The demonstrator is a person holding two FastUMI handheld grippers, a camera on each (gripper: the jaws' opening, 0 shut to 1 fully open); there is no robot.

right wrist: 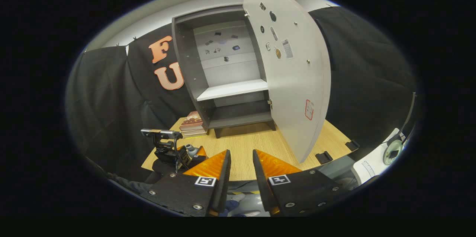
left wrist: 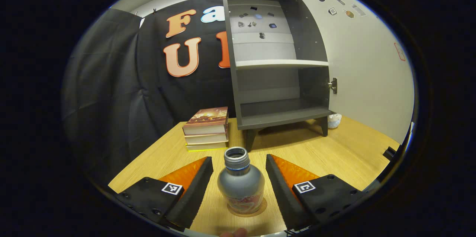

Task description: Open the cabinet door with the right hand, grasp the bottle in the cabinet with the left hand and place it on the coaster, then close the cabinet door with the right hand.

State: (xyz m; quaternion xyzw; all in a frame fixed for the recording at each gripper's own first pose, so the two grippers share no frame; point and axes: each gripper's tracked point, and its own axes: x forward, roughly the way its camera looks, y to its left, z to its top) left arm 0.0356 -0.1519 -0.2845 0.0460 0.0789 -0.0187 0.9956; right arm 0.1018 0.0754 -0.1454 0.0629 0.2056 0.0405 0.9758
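From my left gripper view I see the bottle point(left wrist: 241, 185) up close, standing upright on the round brown coaster point(left wrist: 260, 207) on the wooden counter point(left wrist: 334, 151). My left hand-held gripper point(left wrist: 239, 183) is spread wide around it, with a gap between each finger and the bottle, so it holds nothing. The bottle is grey metal with a ribbed, uncapped neck and a printed band low on its rounded body.

The right gripper view shows the same bottle point(right wrist: 190, 150) small and far off to the left, with the left hand-held gripper point(right wrist: 174, 151) around it. My right hand-held gripper point(right wrist: 241, 170) hovers over the counter point(right wrist: 245, 144), its fingers only slightly apart and gripping nothing.

The grey cabinet point(left wrist: 275, 54) stands on short legs, its pale door point(right wrist: 293, 73) swung wide open. Both of its 2 compartments, above and below the white shelf point(left wrist: 280, 63), hold nothing; small stickers dot the back panel and the door's inner face.

Only the left gripper view shows clearly 3 stacked books point(left wrist: 206, 129) just beside the cabinet.
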